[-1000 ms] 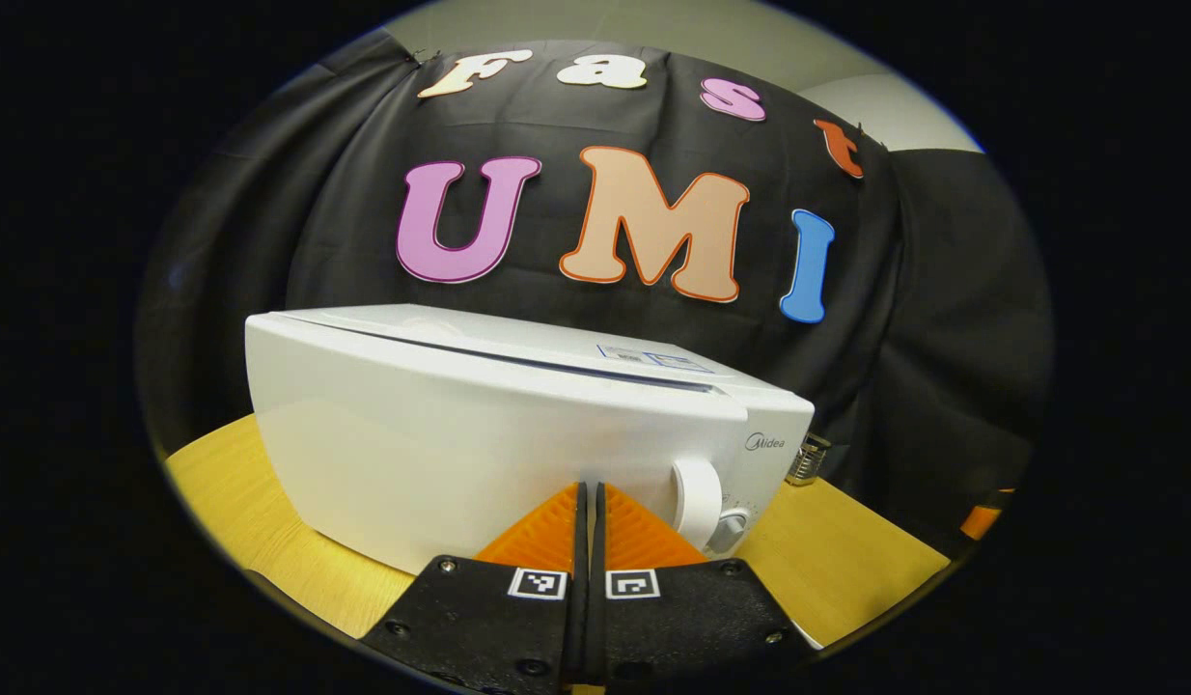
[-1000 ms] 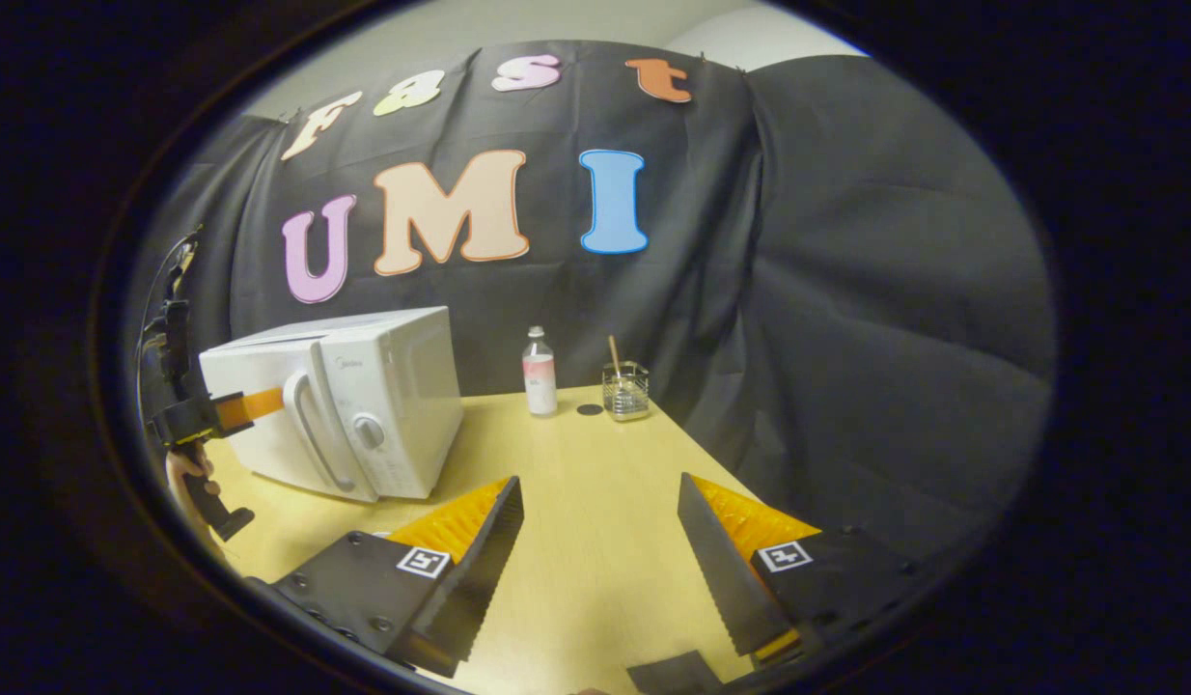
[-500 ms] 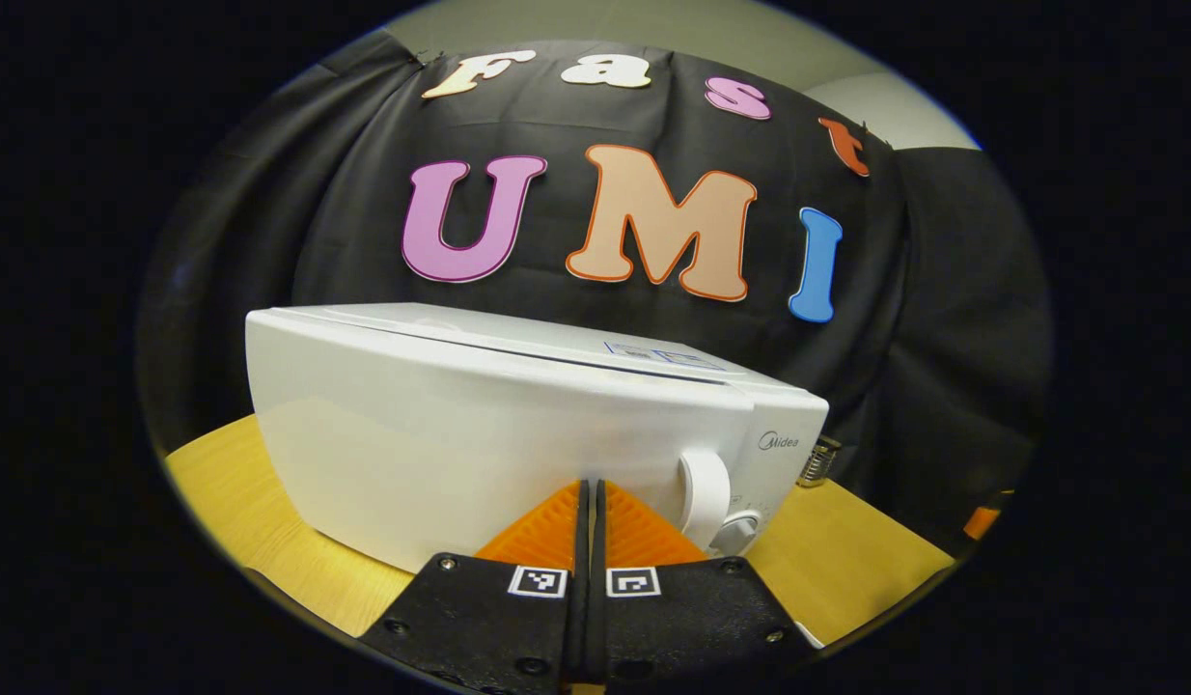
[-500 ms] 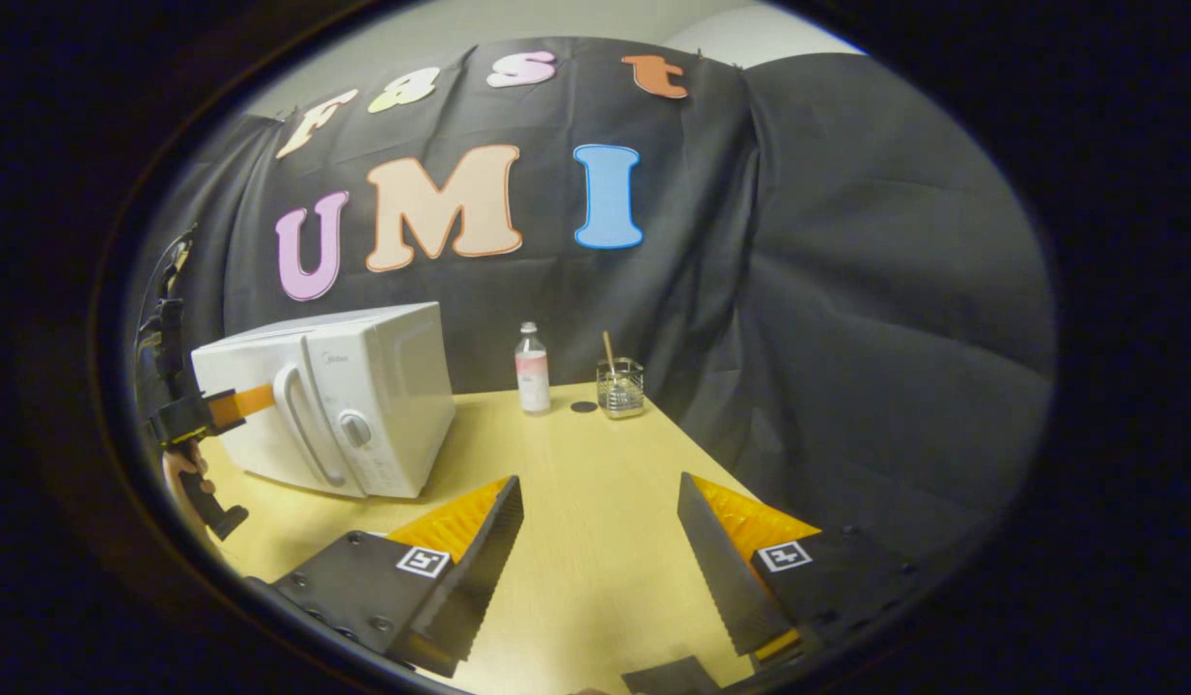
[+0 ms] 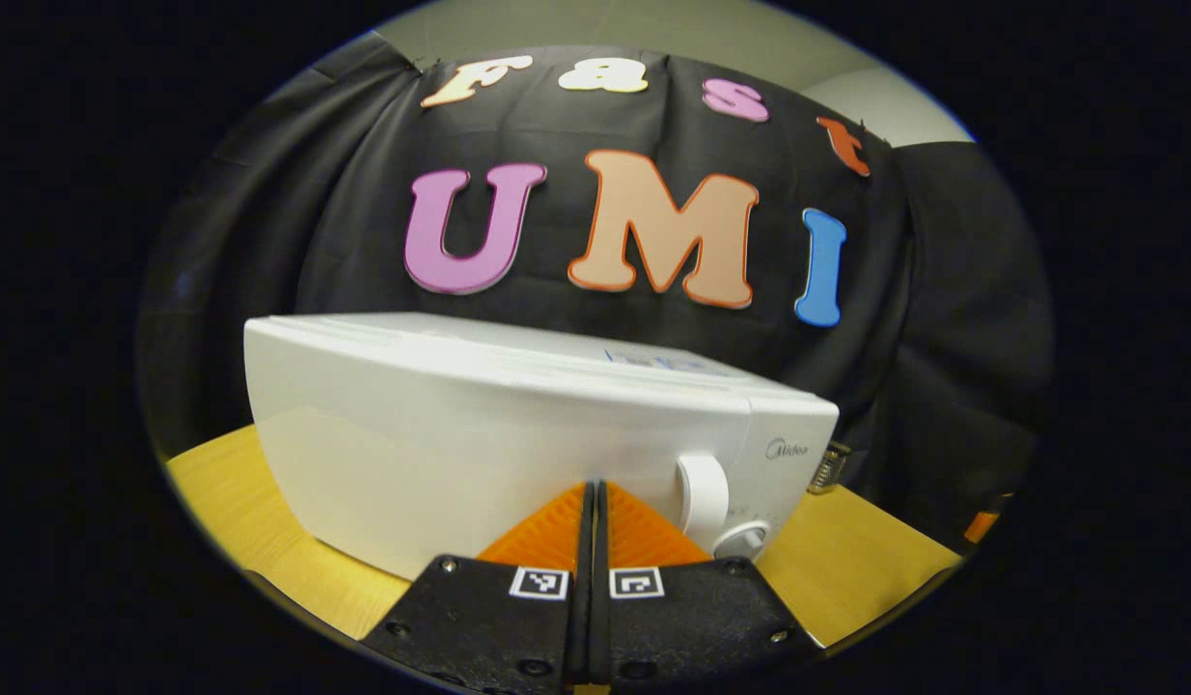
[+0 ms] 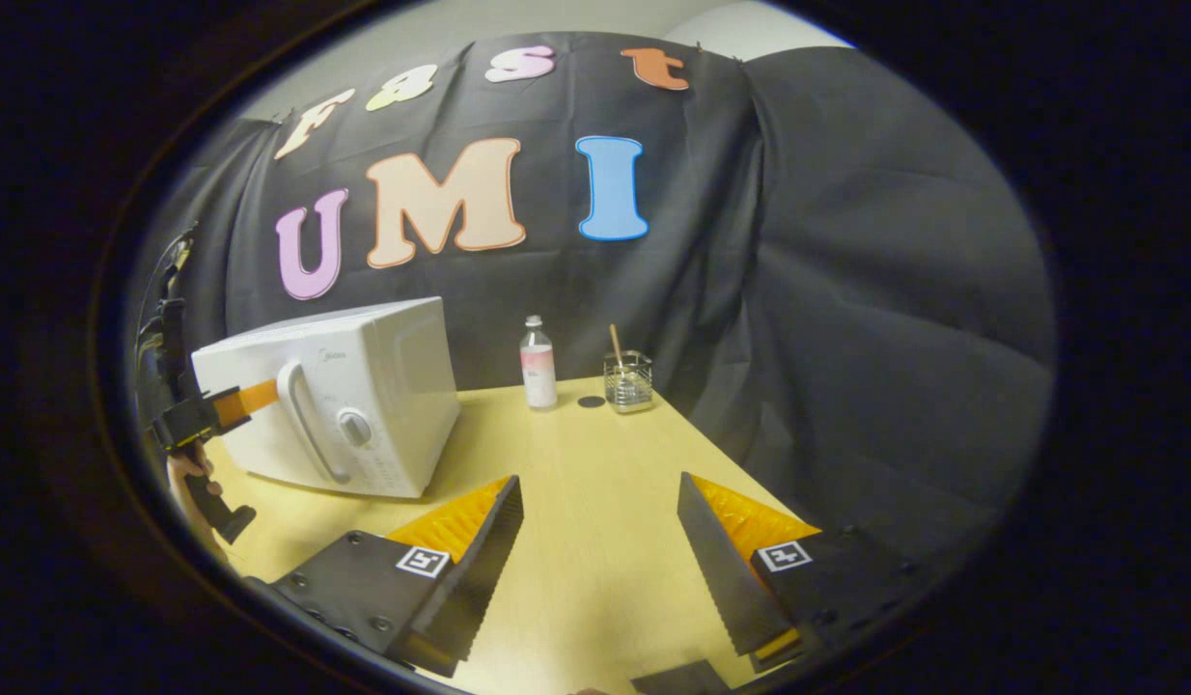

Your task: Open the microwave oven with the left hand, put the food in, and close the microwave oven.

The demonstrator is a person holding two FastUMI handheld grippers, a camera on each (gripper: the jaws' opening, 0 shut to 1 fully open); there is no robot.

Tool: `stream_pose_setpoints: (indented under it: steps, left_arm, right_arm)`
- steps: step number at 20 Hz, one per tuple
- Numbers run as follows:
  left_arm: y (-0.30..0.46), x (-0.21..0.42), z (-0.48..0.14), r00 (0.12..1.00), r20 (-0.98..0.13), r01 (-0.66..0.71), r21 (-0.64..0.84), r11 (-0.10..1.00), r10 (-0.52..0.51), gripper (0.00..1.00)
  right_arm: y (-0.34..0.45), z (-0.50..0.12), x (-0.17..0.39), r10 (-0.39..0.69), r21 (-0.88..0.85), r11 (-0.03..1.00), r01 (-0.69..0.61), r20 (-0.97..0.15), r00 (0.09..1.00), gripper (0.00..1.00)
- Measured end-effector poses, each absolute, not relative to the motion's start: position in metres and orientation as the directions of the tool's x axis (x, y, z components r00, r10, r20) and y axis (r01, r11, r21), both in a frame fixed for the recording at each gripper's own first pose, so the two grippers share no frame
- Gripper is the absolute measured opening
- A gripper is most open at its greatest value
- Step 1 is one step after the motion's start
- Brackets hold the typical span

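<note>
The white microwave [image 5: 441,434] stands on the wooden table [image 5: 238,492], its door flush with the body. My left gripper [image 5: 592,487] is shut with nothing between its fingers, and its tips rest against the door front just left of the door handle [image 5: 704,492]. In the right gripper view the microwave [image 6: 373,386] sits at the left, and the left gripper [image 6: 258,394] touches the door beside the handle [image 6: 306,430], held by a hand. My right gripper [image 6: 600,497] hangs open over the table with nothing between its fingers.
A small bottle [image 6: 537,365], a glass jar with a stick in it [image 6: 627,383] and a small dark disc [image 6: 591,402] stand at the far edge of the table [image 6: 595,560], right of the microwave. Black cloth walls close the booth behind and to the right.
The microwave door, ajar a second ago, has swung flush against the body under my left gripper's push. My right gripper has stayed open and nearly still.
</note>
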State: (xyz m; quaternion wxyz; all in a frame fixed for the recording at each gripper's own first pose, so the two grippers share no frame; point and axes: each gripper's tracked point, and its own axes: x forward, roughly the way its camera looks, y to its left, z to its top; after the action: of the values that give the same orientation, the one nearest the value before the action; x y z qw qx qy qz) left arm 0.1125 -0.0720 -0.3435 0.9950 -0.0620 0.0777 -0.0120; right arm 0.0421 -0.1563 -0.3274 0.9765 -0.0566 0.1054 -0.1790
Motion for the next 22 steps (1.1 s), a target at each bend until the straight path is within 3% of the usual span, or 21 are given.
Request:
stream_pose_setpoints:
  steps: [5, 6, 10, 11, 12, 19, 21, 22]
  left_arm:
    - [-0.076, 0.114, -0.343, 0.988, -0.153, 0.020, -0.091, 0.996, -0.034, 0.04]
    - [-0.076, 0.114, -0.341, 0.988, -0.151, 0.022, -0.087, 0.996, -0.035, 0.05]
    - [-0.075, 0.106, -0.346, 0.981, -0.190, 0.025, -0.066, 0.997, -0.038, 0.07]
    - [-0.075, 0.102, -0.344, 0.980, -0.195, 0.030, -0.070, 0.997, -0.043, 0.04]
    - [-0.076, 0.096, -0.341, 0.978, -0.200, 0.042, -0.070, 0.997, -0.055, 0.15]
    - [-0.067, 0.068, -0.280, 0.983, -0.164, 0.078, -0.063, 0.995, -0.088, 0.26]
    - [-0.057, 0.063, -0.255, 0.988, -0.136, 0.070, -0.060, 0.996, -0.078, 0.36]
    - [-0.051, 0.061, -0.242, 0.990, -0.120, 0.061, -0.061, 0.996, -0.068, 0.47]
  right_arm:
    - [-0.148, -0.320, 0.041, -0.345, -0.126, 0.937, 0.327, -0.173, 0.923, 0.99]
    - [-0.145, -0.318, 0.042, -0.340, -0.122, 0.939, 0.323, -0.170, 0.925, 0.93]
    - [-0.134, -0.300, 0.041, -0.325, -0.130, 0.942, 0.308, -0.133, 0.936, 0.93]
    - [-0.128, -0.295, 0.041, -0.315, -0.129, 0.945, 0.299, -0.125, 0.941, 0.93]
    - [-0.122, -0.290, 0.042, -0.300, -0.124, 0.950, 0.286, -0.120, 0.946, 0.93]
    - [-0.054, -0.221, 0.068, -0.144, -0.116, 0.984, 0.138, -0.049, 0.988, 0.93]
    - [-0.028, -0.204, 0.074, -0.081, -0.100, 0.992, 0.075, -0.050, 0.996, 0.93]
    - [-0.019, -0.197, 0.077, -0.053, -0.100, 0.994, 0.048, -0.052, 0.997, 0.93]
